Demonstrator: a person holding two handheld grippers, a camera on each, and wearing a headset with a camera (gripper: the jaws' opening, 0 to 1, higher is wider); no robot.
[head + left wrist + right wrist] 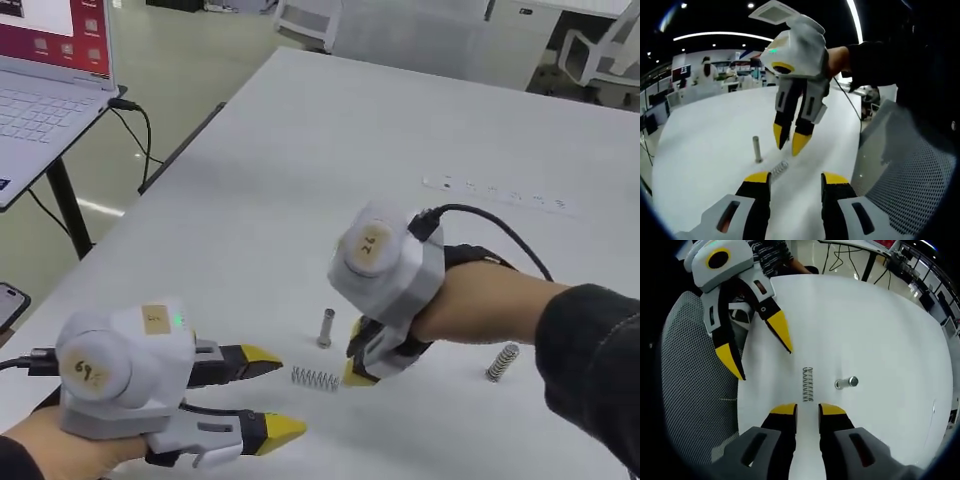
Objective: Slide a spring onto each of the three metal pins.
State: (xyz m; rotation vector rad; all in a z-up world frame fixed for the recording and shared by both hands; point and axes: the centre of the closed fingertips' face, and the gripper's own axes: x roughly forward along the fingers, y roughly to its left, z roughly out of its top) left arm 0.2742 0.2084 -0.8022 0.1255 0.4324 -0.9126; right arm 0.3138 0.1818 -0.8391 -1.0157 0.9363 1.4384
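The spring (808,384) lies flat on the table (400,150), and the right gripper (808,410) is plainly the one closest to it. Its tips are angled down over the near end of the spring, almost touching the coils. In the right gripper view the spring's long axis runs straight away from the tips, in line with the narrow gap between them. If the jaws dropped and closed, I'd expect them to pinch across the coils rather than along them. Those jaws are parted only slightly and hold nothing. The pin (326,327) stands upright just beside the spring, off to one side of its far half and clear of it. From the head view it sits a little beyond the spring. I see just this one pin, and it is bare. Because the spring lies flat and the pin stands up, my guess is that the spring will have to be lifted and tipped on end before it can slide down over the pin. The left gripper (272,392) comes in from the opposite side, low over the table. Its jaws are spread wide and empty and point toward the spring's other end, near it but clearly apart. The other spring (503,362) lies well off to the far side of the right hand, untouched.
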